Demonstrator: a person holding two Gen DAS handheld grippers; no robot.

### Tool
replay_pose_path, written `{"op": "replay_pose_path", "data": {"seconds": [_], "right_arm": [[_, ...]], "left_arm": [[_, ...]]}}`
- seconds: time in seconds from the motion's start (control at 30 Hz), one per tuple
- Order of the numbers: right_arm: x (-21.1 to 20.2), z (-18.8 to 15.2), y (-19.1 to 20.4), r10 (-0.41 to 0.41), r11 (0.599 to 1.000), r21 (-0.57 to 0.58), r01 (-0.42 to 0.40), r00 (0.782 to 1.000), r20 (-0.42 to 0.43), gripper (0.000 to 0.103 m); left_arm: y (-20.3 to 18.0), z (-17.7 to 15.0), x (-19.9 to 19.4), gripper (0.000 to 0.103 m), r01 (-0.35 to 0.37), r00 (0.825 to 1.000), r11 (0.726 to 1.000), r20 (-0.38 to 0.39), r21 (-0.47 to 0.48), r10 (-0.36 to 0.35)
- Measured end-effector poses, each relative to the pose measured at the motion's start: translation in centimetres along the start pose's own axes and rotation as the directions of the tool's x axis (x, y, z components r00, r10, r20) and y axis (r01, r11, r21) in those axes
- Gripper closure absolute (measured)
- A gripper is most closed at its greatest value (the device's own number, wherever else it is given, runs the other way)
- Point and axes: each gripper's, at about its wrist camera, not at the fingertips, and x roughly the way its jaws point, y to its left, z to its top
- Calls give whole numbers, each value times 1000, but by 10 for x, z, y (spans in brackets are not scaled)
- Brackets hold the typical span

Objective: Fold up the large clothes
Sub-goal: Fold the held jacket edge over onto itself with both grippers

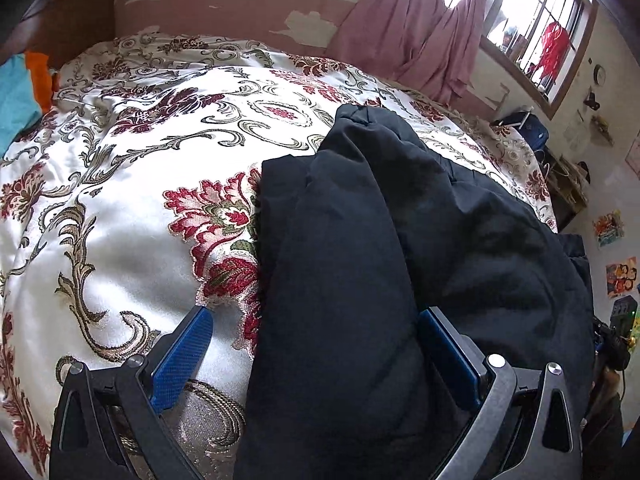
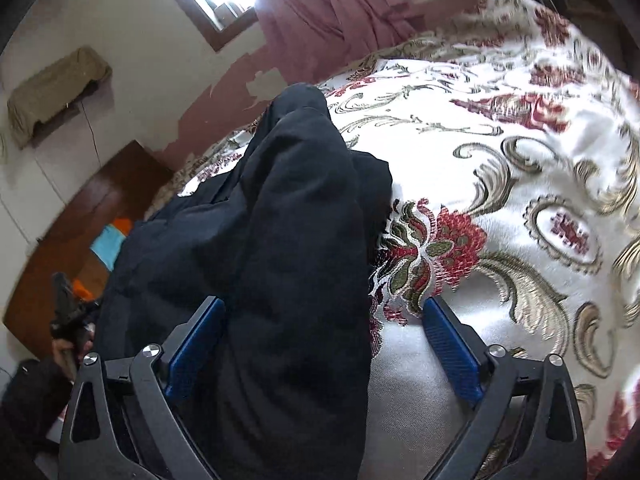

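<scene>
A large black padded jacket [image 1: 400, 220] lies on a bed with a white floral bedspread [image 1: 132, 216]. In the left wrist view a sleeve is folded over the body. My left gripper [image 1: 316, 320] is open, its blue pads either side of the jacket's near left edge. In the right wrist view the jacket [image 2: 280, 220] lies with a sleeve folded on top, and my right gripper [image 2: 324, 312] is open, straddling its near right edge on the bedspread [image 2: 500, 160]. Neither gripper pinches the cloth.
A pink curtain [image 1: 404, 28] hangs by a barred window [image 1: 536, 32] behind the bed. A wooden headboard [image 2: 80, 216] with teal and orange cloth [image 1: 24, 92] stands at one end. Cluttered shelves [image 1: 560, 168] line the far wall. The left gripper's handle [image 2: 68, 312] shows in the right wrist view.
</scene>
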Motion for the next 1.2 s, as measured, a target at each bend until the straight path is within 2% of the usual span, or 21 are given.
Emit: {"op": "replay_pose_path", "data": {"seconds": [0.37,0.6,0.83,1.1,1.2], "right_arm": [[9,-5,-9,36,999,29,-36,999,33,1],[6,-9,-4,89,996,-5,-89,995,44,1],[13,-12,18,166,982,-91,-166,986,-5,2],[15,-12,23,149,984,-92,-150,989,-17,4],[18,-11,22,143,986,-83,-146,989,-32,4]], "left_arm": [[5,-1,3,0,50,998,999,-23,1,-50],[-3,-4,5,0,137,988,990,-70,39,-134],[-10,1,12,0,88,992,995,-94,45,-84],[-14,2,12,0,118,985,992,-130,41,-112],[-20,0,10,7,99,988,993,-128,59,-91]]}}
